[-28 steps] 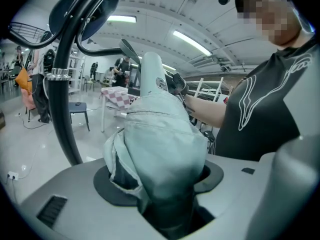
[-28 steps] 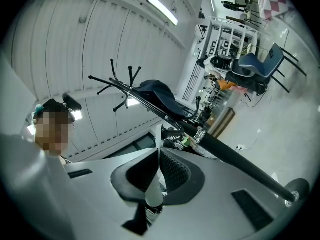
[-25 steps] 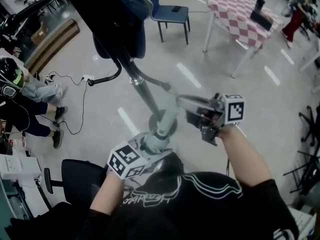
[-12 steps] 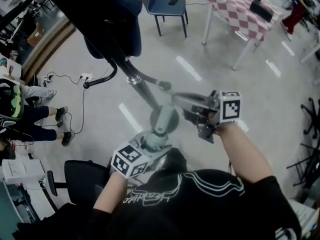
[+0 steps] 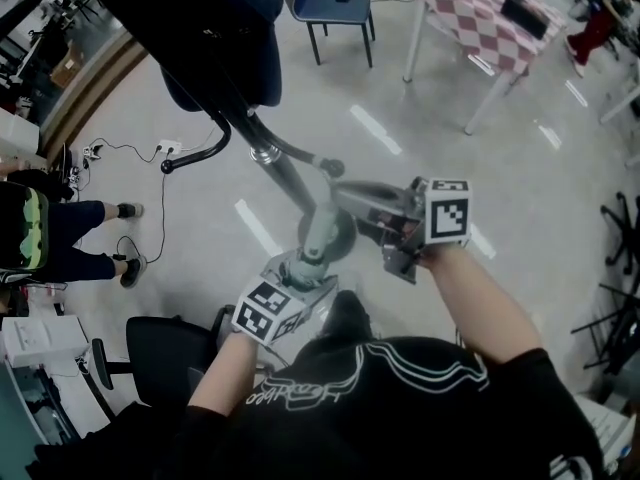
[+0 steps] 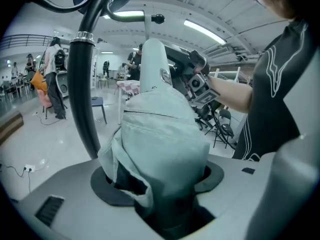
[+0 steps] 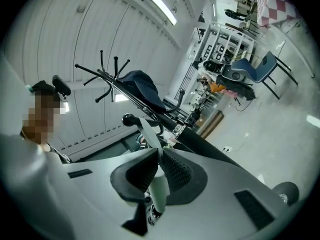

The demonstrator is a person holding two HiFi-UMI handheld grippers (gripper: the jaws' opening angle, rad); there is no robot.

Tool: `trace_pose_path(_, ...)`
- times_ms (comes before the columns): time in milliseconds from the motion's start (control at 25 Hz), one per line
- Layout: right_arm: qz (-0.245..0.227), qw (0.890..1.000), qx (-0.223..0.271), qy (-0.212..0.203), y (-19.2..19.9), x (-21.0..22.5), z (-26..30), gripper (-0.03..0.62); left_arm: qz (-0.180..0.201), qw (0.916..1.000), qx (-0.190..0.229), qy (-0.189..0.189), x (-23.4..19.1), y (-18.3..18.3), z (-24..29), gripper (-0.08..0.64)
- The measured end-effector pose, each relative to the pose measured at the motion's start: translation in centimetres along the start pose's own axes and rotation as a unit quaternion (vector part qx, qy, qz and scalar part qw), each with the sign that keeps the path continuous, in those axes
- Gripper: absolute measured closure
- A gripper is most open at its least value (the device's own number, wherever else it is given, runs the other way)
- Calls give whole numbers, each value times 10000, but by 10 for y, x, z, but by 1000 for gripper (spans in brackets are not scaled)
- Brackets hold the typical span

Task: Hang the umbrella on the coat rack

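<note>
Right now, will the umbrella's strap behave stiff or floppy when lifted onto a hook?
Probably floppy: the strap is a thin flat band, pinched flat by the right gripper. Likely light itself; the weight sits in the umbrella that the left gripper holds.

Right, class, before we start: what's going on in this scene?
A person works with a hand-held tool in each hand beside a black coat rack that carries a dark jacket. The left tool is clamped round the body of a folded pale green umbrella. The right tool pinches the umbrella's strap, which runs up towards a ball-tipped hook on the rack. Whether the strap is over the hook yet cannot be told.
</note>
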State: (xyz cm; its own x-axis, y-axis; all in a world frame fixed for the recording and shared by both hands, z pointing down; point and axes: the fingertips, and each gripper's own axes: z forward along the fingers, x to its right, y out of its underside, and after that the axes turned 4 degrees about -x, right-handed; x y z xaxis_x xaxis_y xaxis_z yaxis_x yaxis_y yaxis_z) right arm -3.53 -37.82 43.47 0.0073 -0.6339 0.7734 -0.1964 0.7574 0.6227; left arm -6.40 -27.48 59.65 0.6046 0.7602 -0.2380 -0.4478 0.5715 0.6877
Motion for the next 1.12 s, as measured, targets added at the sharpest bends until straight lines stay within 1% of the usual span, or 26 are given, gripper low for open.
trace_pose_path(80,-39,10000,-12,-10,0,2,5,566,-15,10000,35,-39,-6,1,5,298)
trace_pose_path(280,-20,10000,42,20,-1,7,15,566,-101,9997,215,31,-15,2,19,294)
trace_pose_path(360,-101,9999,-3,65,1,7,16,566,-87,9998,179,2,-19,5,25,288)
trace_pose_path(480,-176,9994,-24,285,1,13,12,571,-182,9997,88,-157,-27,12,28,275)
trace_pose_path(600,-83,9990,42,436,2,21,2,571,-510,9981,242,-228,-32,12,27,255)
trace_pose_path(760,-173,9985,91,508,1,21,-5,571,-973,9940,476,-122,-37,7,23,252)
trace_pose_path(920,-255,9982,110,533,2,18,-12,571,-1429,9852,950,44,-38,-6,10,252)
trace_pose_path(1000,-229,9981,150,557,2,17,-15,571,-1552,9818,1092,1,-41,-10,3,253)
trace_pose_path(1120,-247,9977,174,606,5,12,-20,571,-1618,9795,1192,-142,-43,-11,-5,254)
